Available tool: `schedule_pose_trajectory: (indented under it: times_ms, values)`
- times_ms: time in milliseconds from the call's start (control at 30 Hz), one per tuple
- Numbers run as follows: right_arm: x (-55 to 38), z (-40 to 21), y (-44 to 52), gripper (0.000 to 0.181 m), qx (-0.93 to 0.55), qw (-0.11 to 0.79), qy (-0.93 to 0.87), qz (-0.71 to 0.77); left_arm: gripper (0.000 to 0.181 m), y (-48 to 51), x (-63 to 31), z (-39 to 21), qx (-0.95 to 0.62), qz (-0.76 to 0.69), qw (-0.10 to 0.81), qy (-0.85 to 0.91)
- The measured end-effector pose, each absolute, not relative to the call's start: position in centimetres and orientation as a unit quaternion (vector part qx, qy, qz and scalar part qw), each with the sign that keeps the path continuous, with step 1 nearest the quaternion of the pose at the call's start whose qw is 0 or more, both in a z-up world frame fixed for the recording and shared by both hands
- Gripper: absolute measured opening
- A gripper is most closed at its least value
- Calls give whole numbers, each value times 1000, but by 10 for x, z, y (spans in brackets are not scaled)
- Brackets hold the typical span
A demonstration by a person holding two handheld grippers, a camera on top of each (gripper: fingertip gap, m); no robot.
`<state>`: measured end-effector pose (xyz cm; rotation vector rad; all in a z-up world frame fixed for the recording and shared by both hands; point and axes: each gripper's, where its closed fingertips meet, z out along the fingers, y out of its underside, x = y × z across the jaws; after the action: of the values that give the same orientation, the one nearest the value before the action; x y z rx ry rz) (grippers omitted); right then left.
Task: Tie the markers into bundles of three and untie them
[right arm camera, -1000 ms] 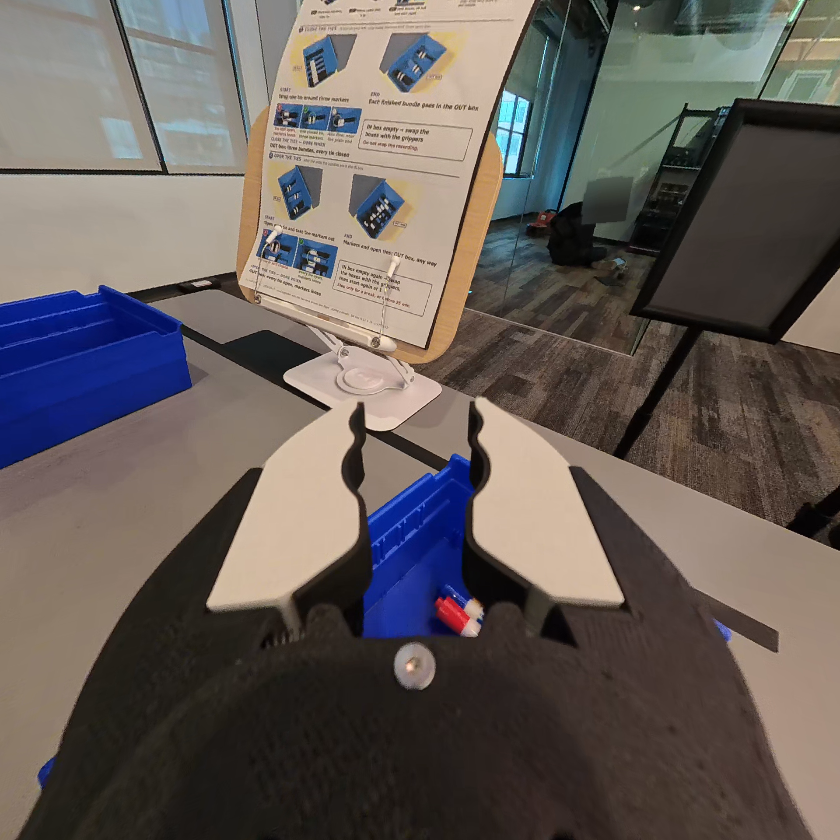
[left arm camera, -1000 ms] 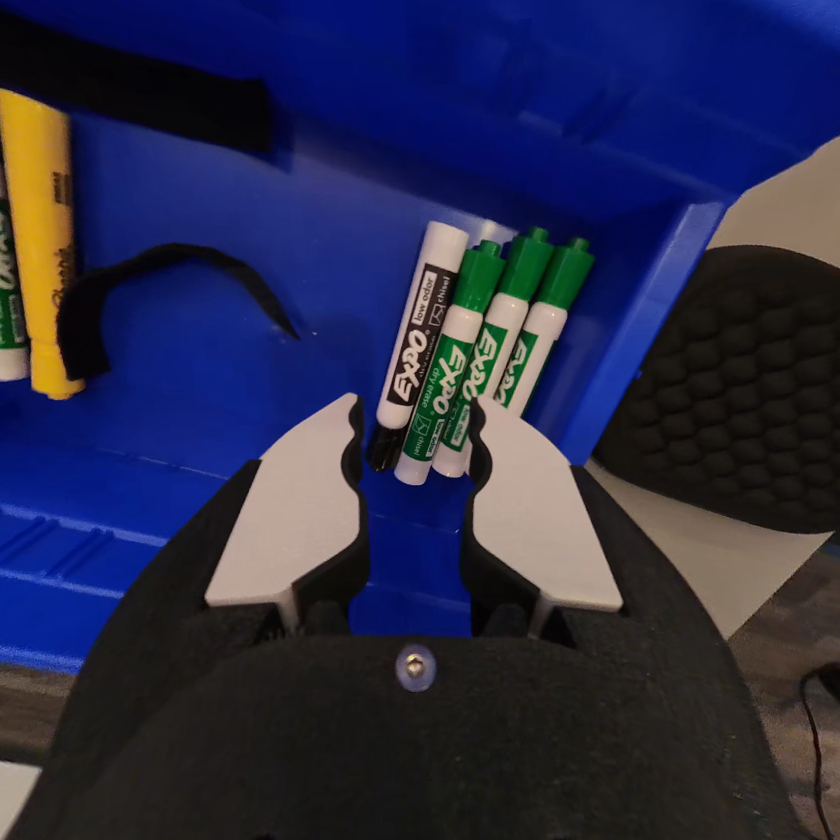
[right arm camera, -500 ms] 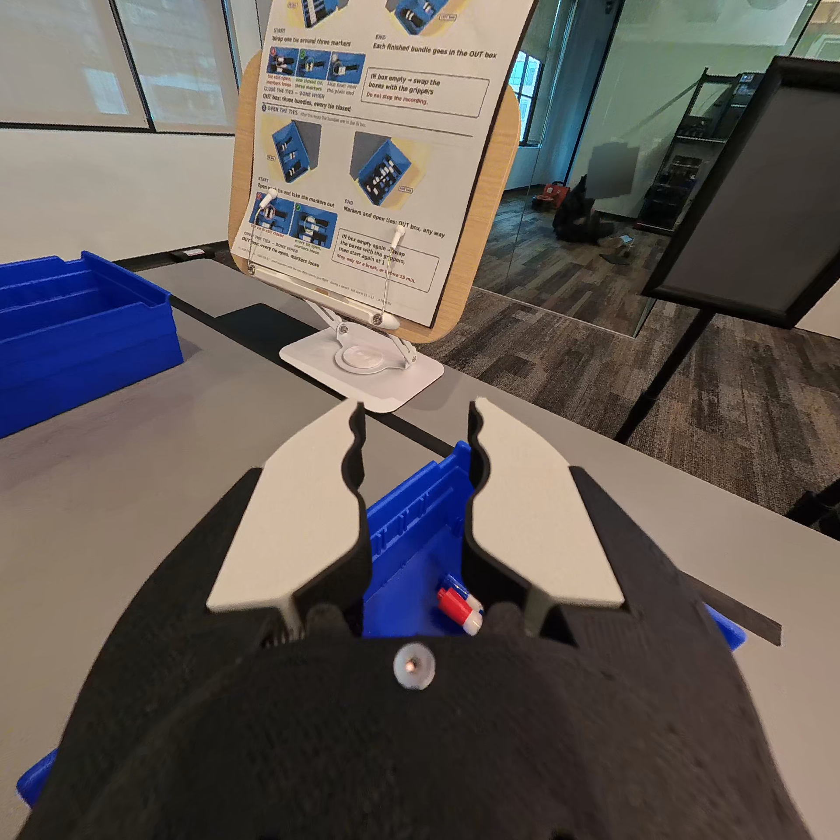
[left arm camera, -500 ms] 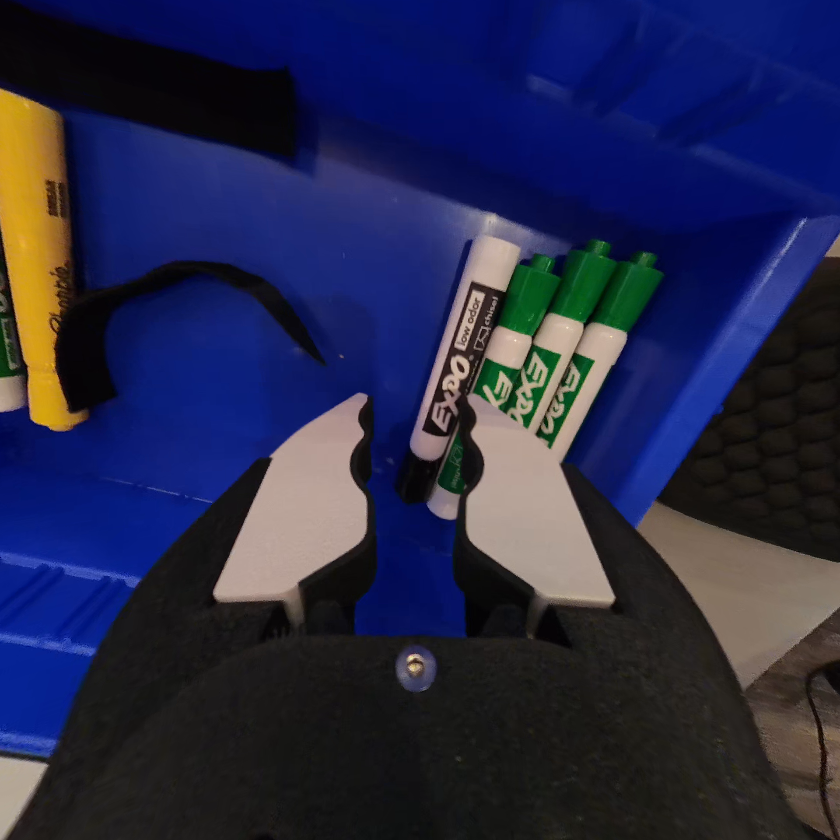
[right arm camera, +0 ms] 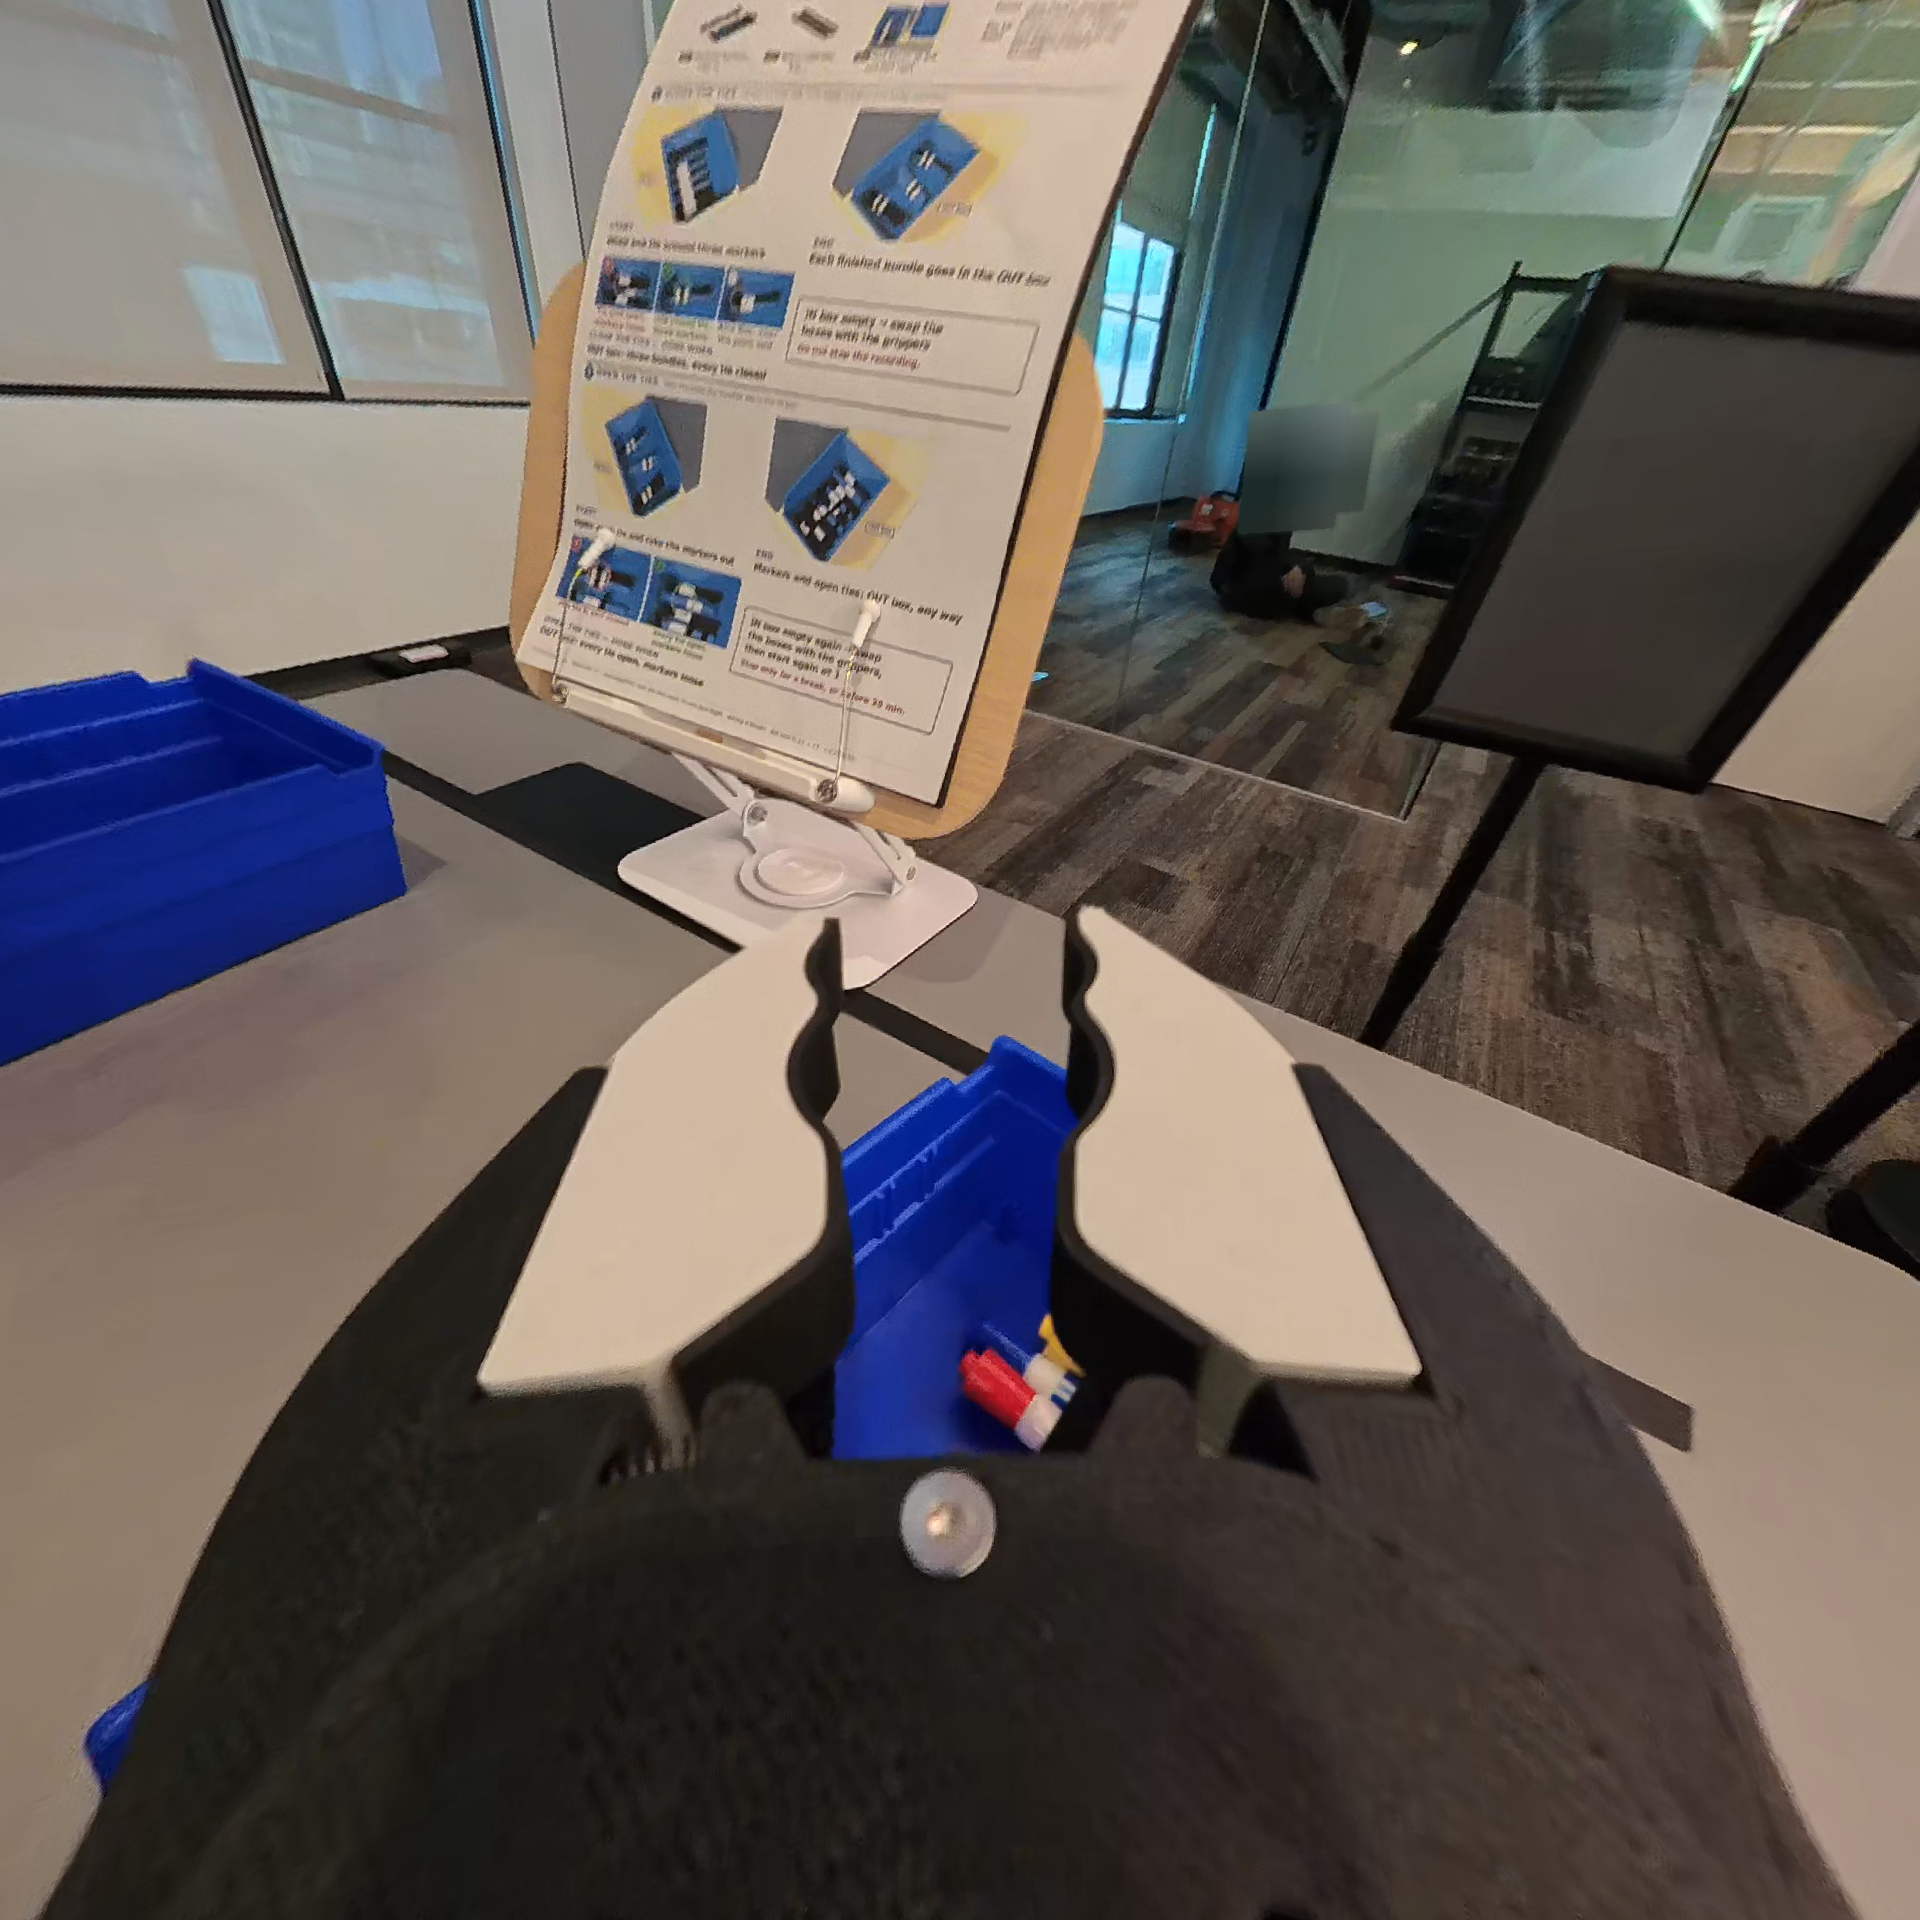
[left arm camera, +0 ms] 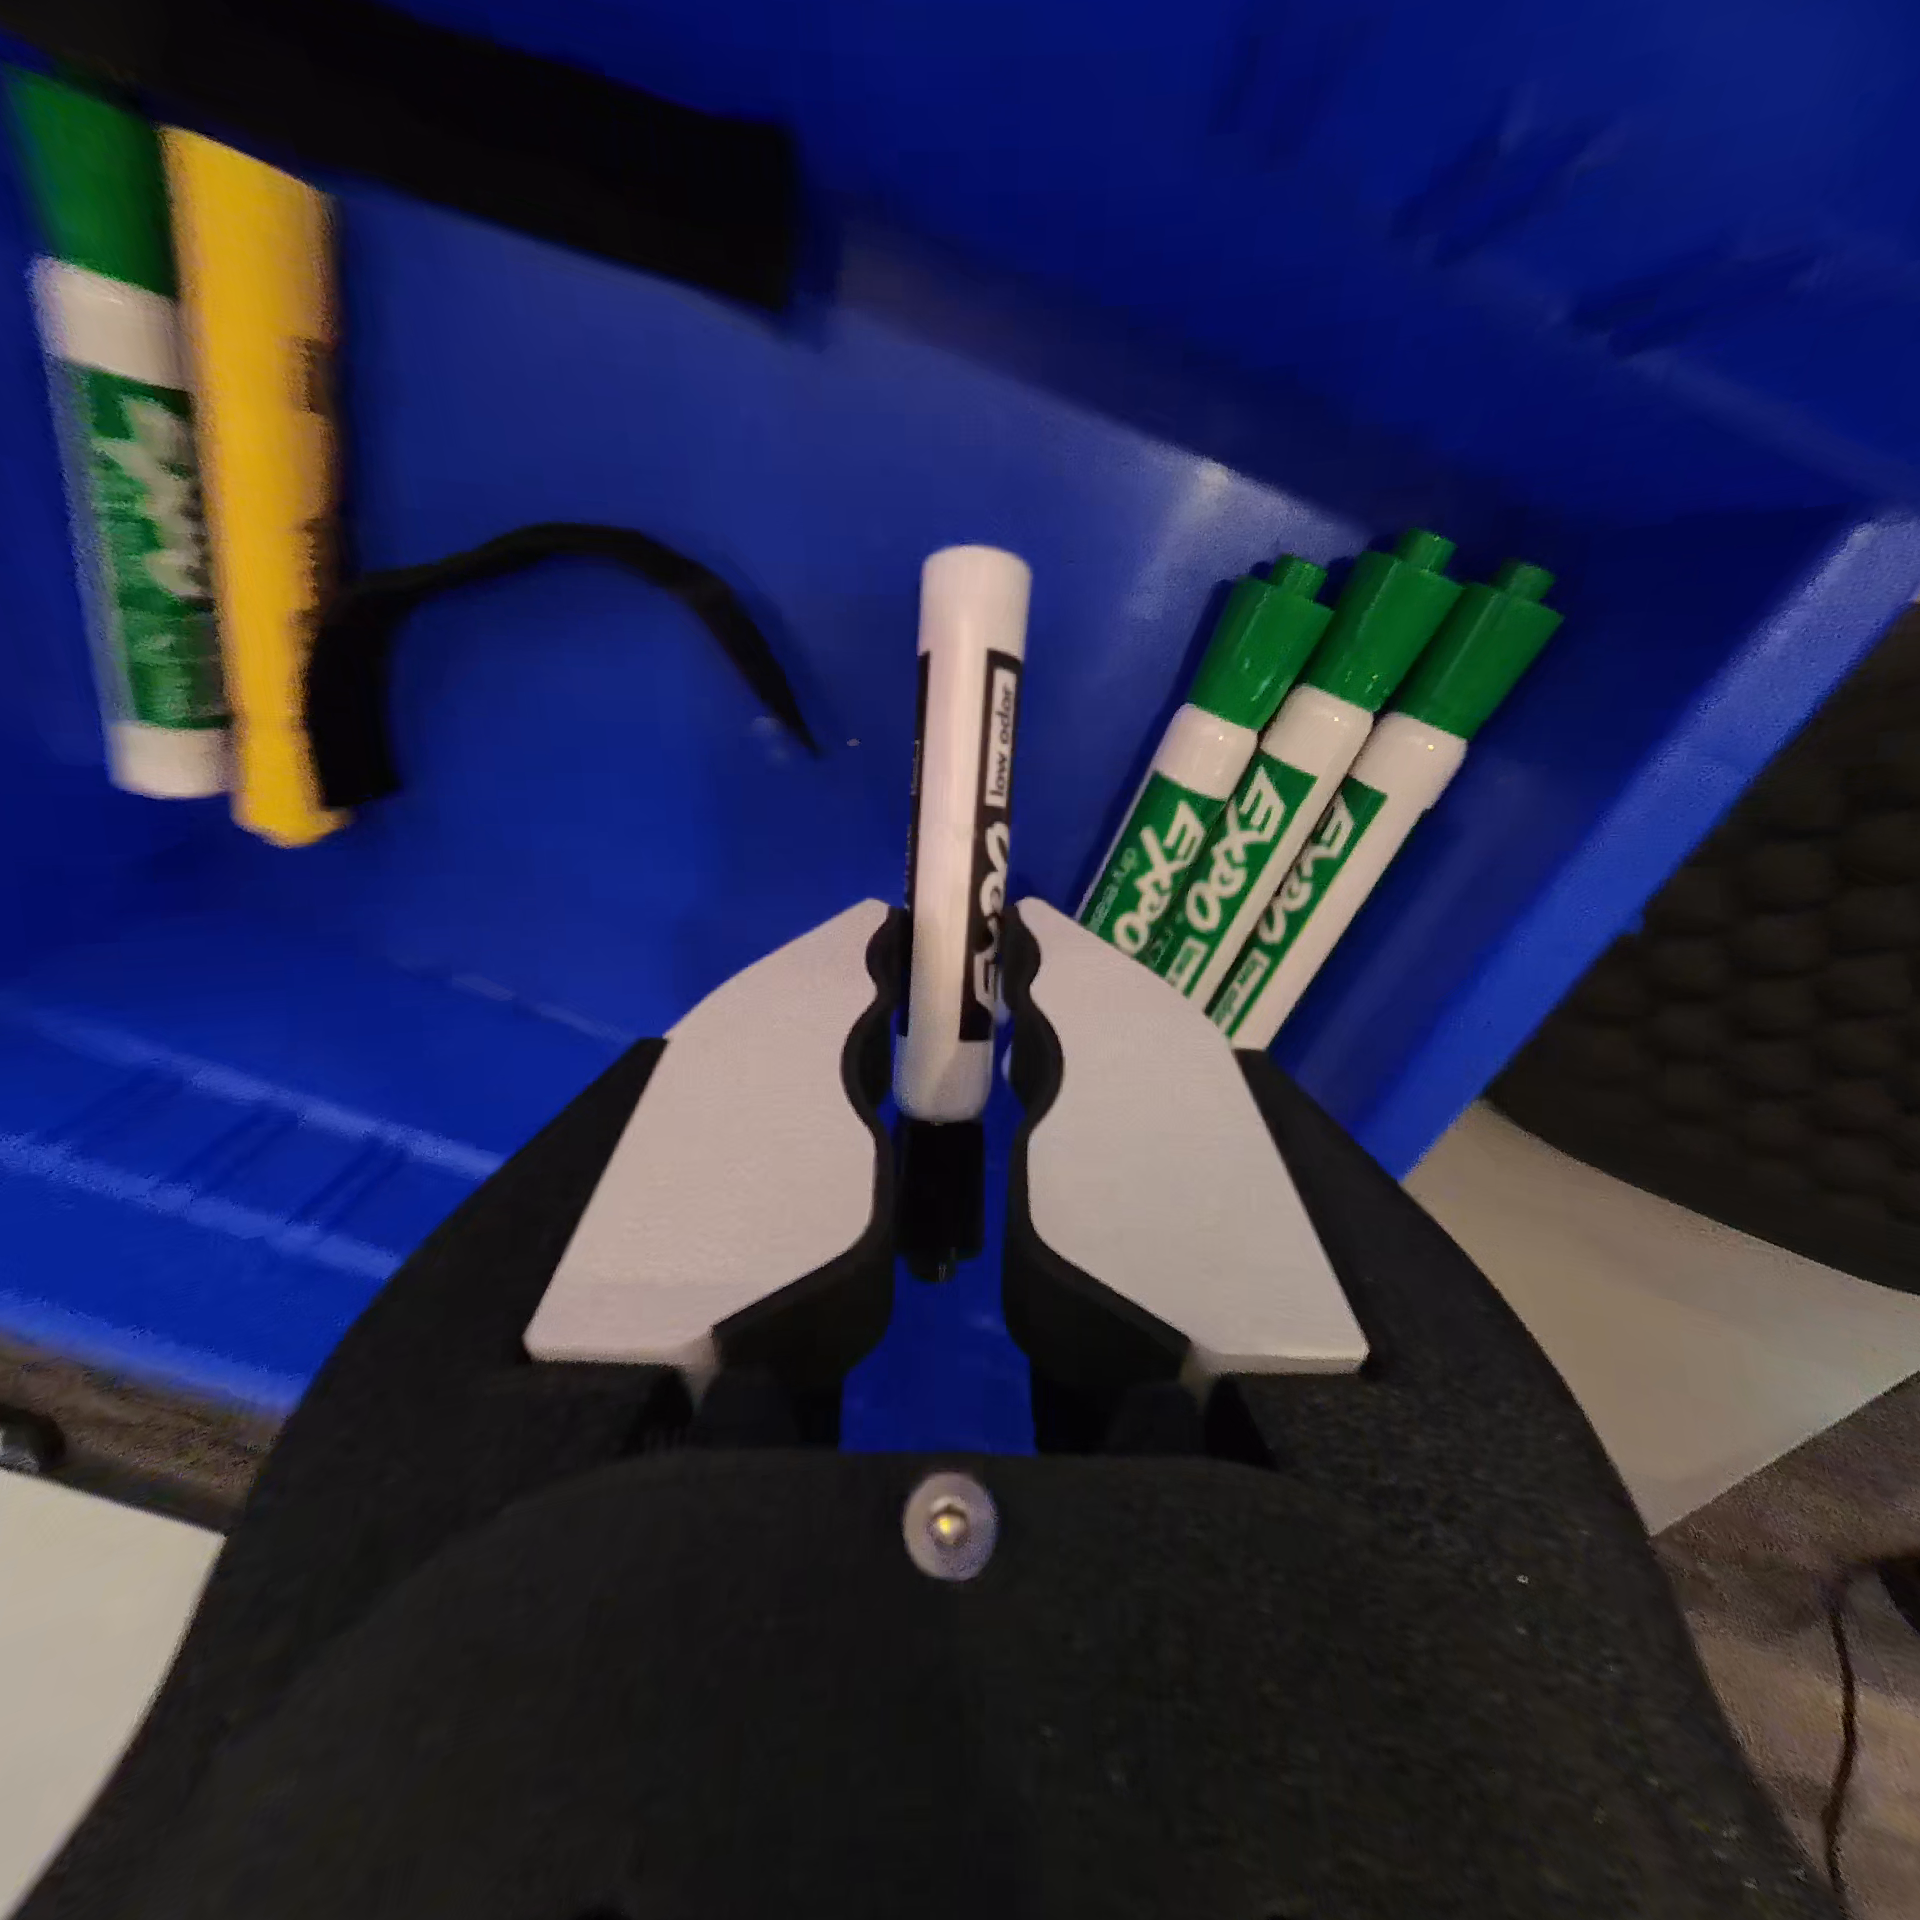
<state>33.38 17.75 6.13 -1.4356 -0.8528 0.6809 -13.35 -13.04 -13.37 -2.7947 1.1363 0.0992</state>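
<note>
Markers lie loose in the blue bin (left arm camera: 1299,343), so as far as you can judge, the untying side is well on or the tying has yet to begin; no closed bundle shows in either view. Your left hand-held gripper (left arm camera: 951,935) is clamped on the black marker (left arm camera: 961,831), white barrel pinched between the jaws, black cap toward you, tail pointing away. It stands clear of the three green markers (left arm camera: 1320,800), which lie side by side against the bin's right wall. At far left a fourth green marker (left arm camera: 125,468) lies touching a yellow marker (left arm camera: 265,499), with an open black tie (left arm camera: 540,582) curling from the yellow one's near end toward the middle of the bin floor. A second black strap (left arm camera: 520,166) lies flat along the far wall.

Your right hand-held gripper (right arm camera: 945,956) is empty, jaws apart, held above the near bin, where a red-capped marker (right arm camera: 997,1387) peeks out between the jaws low down. It points across the table (right arm camera: 312,1091) toward the instruction stand (right arm camera: 810,436); another blue bin (right arm camera: 187,790) sits at far left.

Left to do, by my reading: gather three markers, wrap a tie, close it.
</note>
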Motion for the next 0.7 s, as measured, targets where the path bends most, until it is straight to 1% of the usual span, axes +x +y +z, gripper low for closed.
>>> schedule_pose_trajectory:
  times_ms: [67, 133, 200, 267, 333, 467, 500, 600, 700]
  values:
    - [344, 68, 178, 41, -623, 631, -358, 293, 18, -121, -132, -100, -920, 53, 99, 376]
    - [354, 77, 177, 40, -617, 642, -343, 299, 17, -107, -110, -61, -909, 54, 138, 389]
    - [359, 85, 174, 40, -607, 650, -331, 316, 17, -92, -68, -29, -881, 51, 166, 441]
    - [363, 90, 171, 39, -598, 653, -324, 334, 18, -80, -8, -16, -830, 29, 181, 526]
    - [367, 92, 169, 39, -596, 652, -321, 341, 18, -72, 47, -28, -787, 3, 158, 596]
    - [373, 95, 165, 39, -592, 653, -319, 347, 17, -52, 114, -89, -754, -29, 81, 652]
    - [375, 95, 164, 39, -591, 654, -319, 347, 18, -49, 122, -103, -755, -40, 66, 651]
    - [379, 94, 163, 39, -591, 654, -316, 351, 17, -31, 129, -136, -772, -39, 63, 632]
    - [381, 91, 166, 39, -591, 648, -309, 367, 17, -23, 126, -150, -802, -53, 64, 591]
